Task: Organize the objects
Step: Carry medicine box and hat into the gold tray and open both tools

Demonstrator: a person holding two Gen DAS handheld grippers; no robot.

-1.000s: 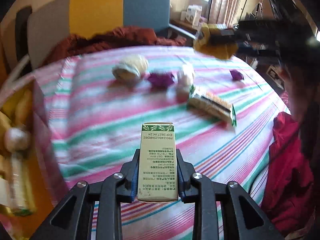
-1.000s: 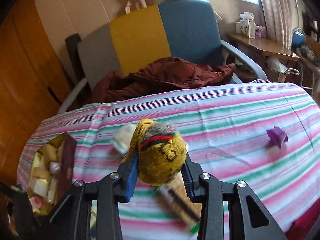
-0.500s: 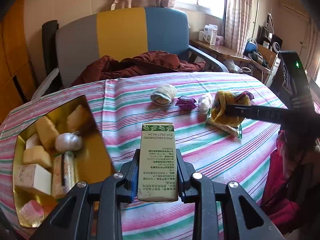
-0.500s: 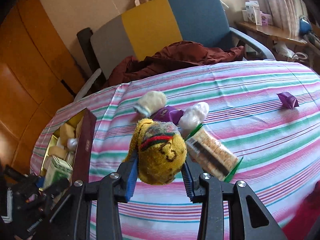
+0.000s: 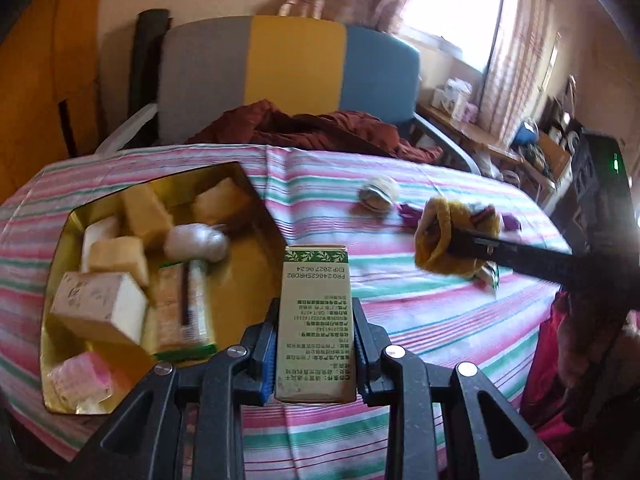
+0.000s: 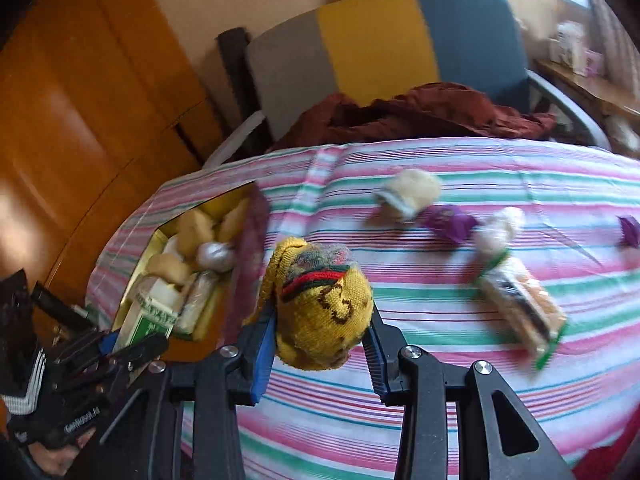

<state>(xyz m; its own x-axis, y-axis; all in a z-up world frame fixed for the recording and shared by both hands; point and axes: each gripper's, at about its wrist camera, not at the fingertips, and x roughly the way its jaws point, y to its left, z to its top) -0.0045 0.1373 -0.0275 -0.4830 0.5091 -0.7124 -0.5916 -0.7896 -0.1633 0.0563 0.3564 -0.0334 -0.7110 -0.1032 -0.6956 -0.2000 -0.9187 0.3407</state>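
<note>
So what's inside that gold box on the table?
The gold box holds tan blocks, a white wrapped ball, a cracker packet and a pink packet. Anything beneath them is covered.

The slim cream cardboard carton with a green leaf band [image 5: 315, 320], clamped between the left gripper's [image 5: 316, 354] jaws, carries upside-down print just past the fingertips: "EXP:2027.06.24" and below it "PRO:24062SHR002". Nearer the gripper run lines of small green Chinese characters, too fine to read. White lettering on the left gripper's black body [image 6: 80, 424] in the right wrist view is blurred.
</note>
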